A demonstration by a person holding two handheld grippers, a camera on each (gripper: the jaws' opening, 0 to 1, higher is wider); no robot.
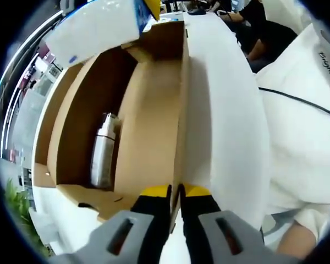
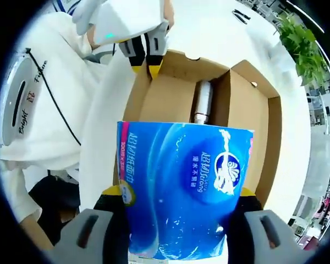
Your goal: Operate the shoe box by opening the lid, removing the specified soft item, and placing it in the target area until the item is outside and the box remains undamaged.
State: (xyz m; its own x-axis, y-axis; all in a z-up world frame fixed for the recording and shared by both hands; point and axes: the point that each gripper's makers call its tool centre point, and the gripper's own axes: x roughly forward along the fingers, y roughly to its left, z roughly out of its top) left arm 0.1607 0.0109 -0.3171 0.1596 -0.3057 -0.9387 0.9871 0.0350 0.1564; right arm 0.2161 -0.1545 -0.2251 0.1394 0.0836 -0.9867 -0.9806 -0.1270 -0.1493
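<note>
The brown cardboard shoe box stands open on a white table. My left gripper is shut on the edge of its raised lid, which is brown inside and white outside. A silver metal bottle lies in the box. My right gripper is shut on a soft blue tissue pack, which it holds above the near end of the box. The bottle lies beyond the pack. The left gripper shows at the far lid edge. The tissue pack hangs over the box's far end.
A person in a white garment with a black cable across it stands close beside the lid. The white table runs on past the box. A green plant stands off the table. Seated people are at the far end.
</note>
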